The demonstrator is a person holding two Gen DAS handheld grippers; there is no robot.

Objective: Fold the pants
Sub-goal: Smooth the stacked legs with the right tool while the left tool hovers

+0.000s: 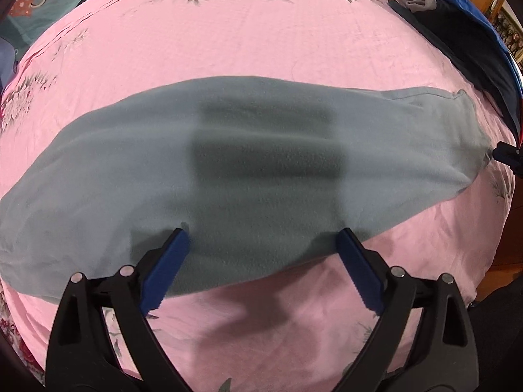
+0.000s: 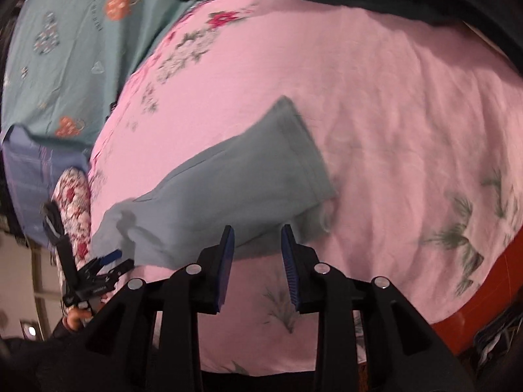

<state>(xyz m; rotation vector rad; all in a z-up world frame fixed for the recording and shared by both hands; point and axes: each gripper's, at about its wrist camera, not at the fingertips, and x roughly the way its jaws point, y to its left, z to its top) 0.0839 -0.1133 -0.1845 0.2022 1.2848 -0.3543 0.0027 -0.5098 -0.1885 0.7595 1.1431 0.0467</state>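
Clearly the pants are soft, light fleece: limp, slow to slide on the bedding, and likely to sag or bunch wherever they are not supported. They lie as one long grey-blue strip, apparently with one leg laid over the other, flat on the pink floral bedspread of a bed. A pinch at an edge or a corner should hold better than one in the middle of the cloth, and taking both layers together would keep the strip from coming apart when lifted.

The left gripper points steeply down with its blue fingers spread wide and nothing pinched. Their tips sit over the near long edge of the pants at about mid-length, with a band of cloth lying between them; whether the tips touch the fleece I cannot tell.

The right gripper has its fingers partly apart and empty. It is just short of the near edge of the cloth, close to the hemmed end of the pants. That end looks like the natural place for it to take hold, while the left steadies the middle where a fold line would fall.
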